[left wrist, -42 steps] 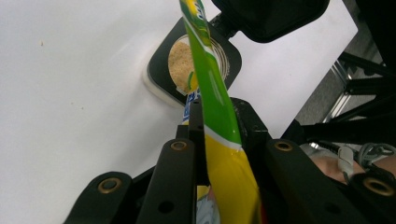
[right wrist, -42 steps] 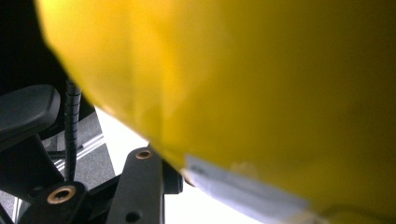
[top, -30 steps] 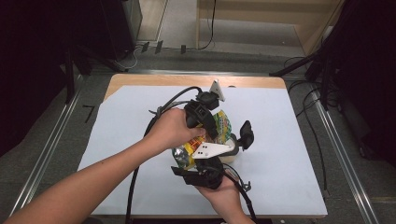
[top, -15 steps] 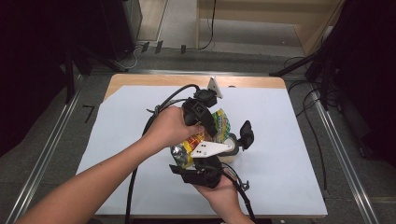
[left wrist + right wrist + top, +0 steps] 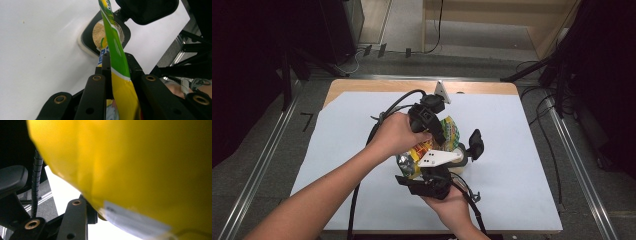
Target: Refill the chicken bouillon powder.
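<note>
While the left gripper (image 5: 110, 75) clamped its fingers on the edge of the yellow-green snack bag (image 5: 447, 132), tilted over the crumb-filled cup (image 5: 108, 33), crumbs risked spilling beside the cup if the bag swung. The right gripper (image 5: 432, 172) gripped the bag's lower end beside the cup. Cables (image 5: 392, 107) trailed near it across the white surface (image 5: 522, 150).

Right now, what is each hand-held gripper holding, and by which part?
The left hand-held gripper pinches the yellow-green snack bag at its upper edge, above the bowl. The right hand-held gripper grips the bag's lower body.
</note>
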The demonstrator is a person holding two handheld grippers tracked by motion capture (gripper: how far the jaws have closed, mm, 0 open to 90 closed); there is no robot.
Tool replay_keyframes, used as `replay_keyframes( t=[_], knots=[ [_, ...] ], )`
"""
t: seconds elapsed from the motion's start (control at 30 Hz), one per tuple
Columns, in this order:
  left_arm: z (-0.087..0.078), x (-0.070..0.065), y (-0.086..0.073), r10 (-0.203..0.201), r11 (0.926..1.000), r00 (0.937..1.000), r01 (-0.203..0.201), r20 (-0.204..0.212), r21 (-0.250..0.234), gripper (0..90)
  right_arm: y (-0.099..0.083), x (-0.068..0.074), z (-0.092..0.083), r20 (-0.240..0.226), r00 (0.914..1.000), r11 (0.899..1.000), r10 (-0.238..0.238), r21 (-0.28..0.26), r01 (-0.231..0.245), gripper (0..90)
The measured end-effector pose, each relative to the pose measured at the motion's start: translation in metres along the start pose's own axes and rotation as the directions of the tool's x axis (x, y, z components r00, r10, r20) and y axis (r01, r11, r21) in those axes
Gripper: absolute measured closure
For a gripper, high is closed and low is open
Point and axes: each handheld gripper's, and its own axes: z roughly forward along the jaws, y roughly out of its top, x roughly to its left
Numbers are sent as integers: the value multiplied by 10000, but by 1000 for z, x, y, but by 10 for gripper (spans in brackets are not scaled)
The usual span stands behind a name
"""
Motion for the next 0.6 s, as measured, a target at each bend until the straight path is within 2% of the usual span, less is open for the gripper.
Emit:
replay_keyframes(
  t=[0.2, 0.6],
  knots=[
    [-2, -3, 4, -138, 9999, 9996, 137, -265, -32, 821, 2, -4, -3, -169, 9998, 10000, 37, -22, -38, 625],
    [-5, -4, 12, -225, 9997, 9994, 223, -246, -80, 818, 7, -10, -8, -247, 9997, 9999, 66, -96, -68, 622]
  ],
)
